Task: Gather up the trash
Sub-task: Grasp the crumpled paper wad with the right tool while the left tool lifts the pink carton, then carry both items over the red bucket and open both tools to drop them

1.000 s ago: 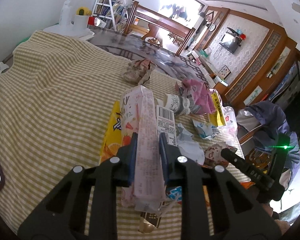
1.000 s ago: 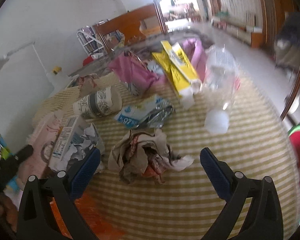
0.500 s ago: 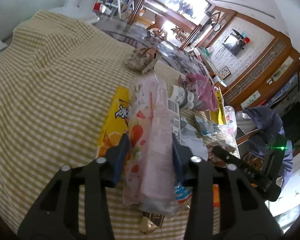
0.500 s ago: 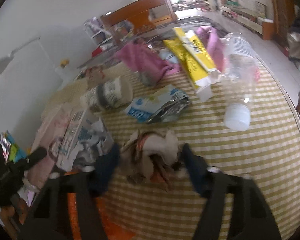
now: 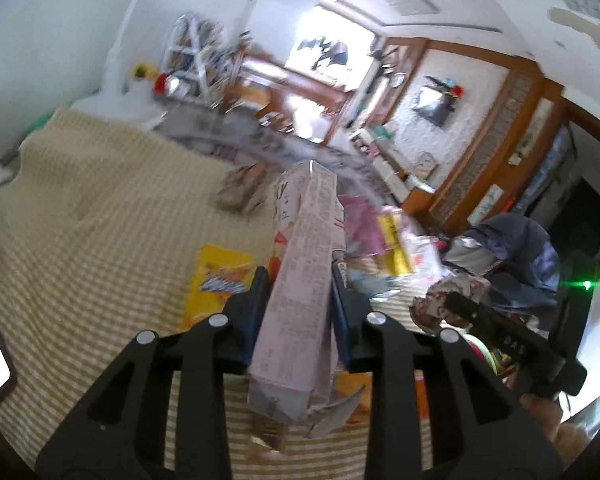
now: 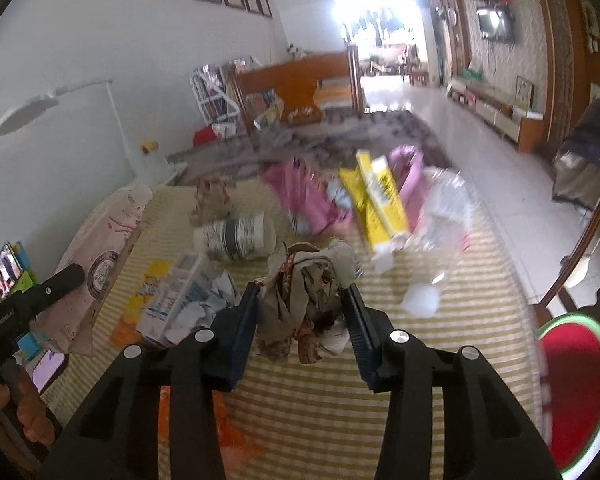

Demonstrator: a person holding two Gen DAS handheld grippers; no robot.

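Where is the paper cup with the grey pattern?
In the right wrist view, the paper cup lies on its side, left of centre, just beyond the crumpled wrapper.

White walls, wood-trim partition (image 6: 560, 40) w/ TV (image 6: 494, 22) — bright, prob. doorway (image 6: 374, 12).

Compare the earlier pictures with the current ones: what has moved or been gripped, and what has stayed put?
The right gripper was wide open over the crumpled paper wad; its fingers have just been closing and now clamp the wad, lifted off the checked cloth. The left gripper, after briefly loosening, has closed again on the pink carton and raised it. The yellow box, paper cup and clear bottle lie as before.
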